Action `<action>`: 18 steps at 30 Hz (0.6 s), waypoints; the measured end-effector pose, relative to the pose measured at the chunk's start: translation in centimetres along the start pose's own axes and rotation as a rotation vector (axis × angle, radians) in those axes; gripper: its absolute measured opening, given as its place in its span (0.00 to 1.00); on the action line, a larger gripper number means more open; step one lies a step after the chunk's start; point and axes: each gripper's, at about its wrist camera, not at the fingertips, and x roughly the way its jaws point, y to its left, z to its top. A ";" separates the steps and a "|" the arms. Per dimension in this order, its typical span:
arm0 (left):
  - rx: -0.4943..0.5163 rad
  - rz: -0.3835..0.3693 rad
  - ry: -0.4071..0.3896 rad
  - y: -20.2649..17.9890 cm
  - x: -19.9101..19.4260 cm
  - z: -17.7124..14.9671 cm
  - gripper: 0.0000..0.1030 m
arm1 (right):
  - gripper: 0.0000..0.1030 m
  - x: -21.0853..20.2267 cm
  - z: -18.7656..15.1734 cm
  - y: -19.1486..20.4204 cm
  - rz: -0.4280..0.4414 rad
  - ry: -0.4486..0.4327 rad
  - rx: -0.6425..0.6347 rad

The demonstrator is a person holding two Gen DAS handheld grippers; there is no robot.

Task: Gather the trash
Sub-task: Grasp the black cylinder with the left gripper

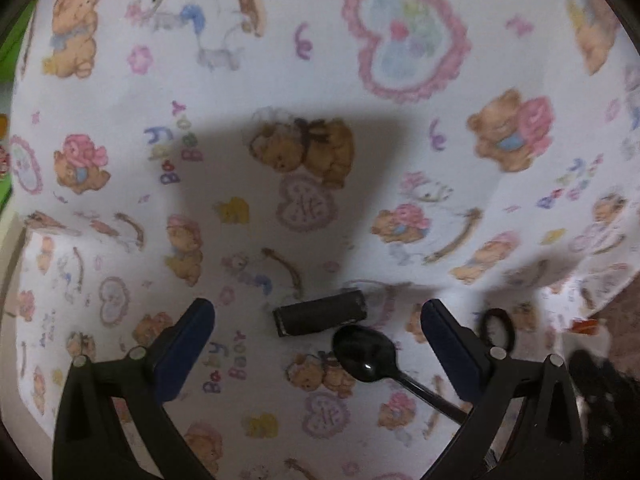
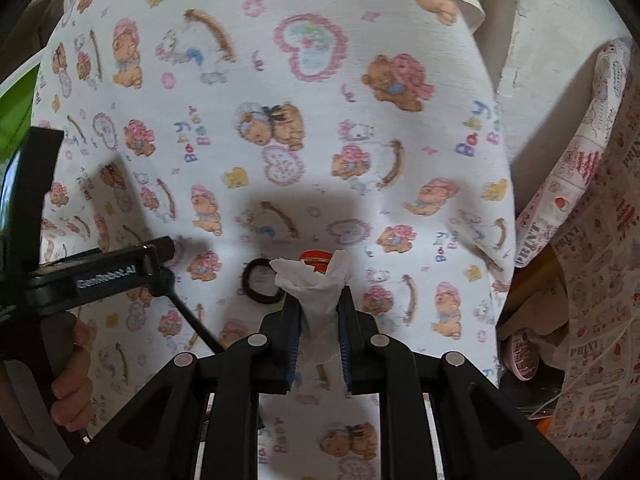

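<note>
My left gripper [image 1: 318, 316] is open over the teddy-bear tablecloth [image 1: 360, 220]. Between its fingers lie a small dark rectangular block [image 1: 320, 315] and a black plastic spoon [image 1: 366, 354], whose handle runs under the right finger. A black hair tie [image 1: 499, 328] lies just beyond that finger. My right gripper [image 2: 318, 300] is shut on a crumpled white tissue [image 2: 318, 288] held above the cloth. Behind the tissue is a red-and-white cap-like item [image 2: 316, 258], partly hidden. The hair tie [image 2: 260, 282] lies left of it. The left gripper [image 2: 104, 276] and the spoon handle [image 2: 196, 326] show at left.
The cloth-covered table drops off at the right, where a cloth printed with "PRINT" [image 2: 592, 216] hangs and a pink round object [image 2: 522, 354] sits below. A green surface [image 2: 16, 120] lies beyond the left edge. A white wall [image 2: 540, 40] stands at the far right.
</note>
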 end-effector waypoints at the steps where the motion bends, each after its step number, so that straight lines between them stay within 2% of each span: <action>1: 0.004 0.007 0.006 -0.3 0.3 0.0 0.99 | 0.17 0.1 0.0 -0.3 -0.007 -0.001 0.006; 2: 0.009 0.001 0.023 -0.5 0.6 0.0 0.90 | 0.17 0.3 0.0 -0.5 -0.020 0.003 0.016; 3: 0.015 -0.020 0.053 -0.6 1.0 0.1 0.72 | 0.17 0.5 0.0 -0.7 -0.025 0.010 0.025; 4: 0.015 -0.017 0.062 -1.1 1.3 0.1 0.70 | 0.17 0.5 0.1 -0.9 -0.017 0.015 0.033; 6: 0.012 -0.006 0.041 -1.0 0.9 0.2 0.46 | 0.17 0.4 0.1 -1.0 -0.005 0.011 0.041; 10: -0.062 -0.126 0.034 0.5 -0.3 0.4 0.45 | 0.17 -0.3 0.3 -1.0 -0.004 -0.023 0.049; 18: -0.042 -0.234 -0.058 3.4 -4.2 0.8 0.45 | 0.17 -0.8 0.4 -1.3 0.000 -0.044 0.058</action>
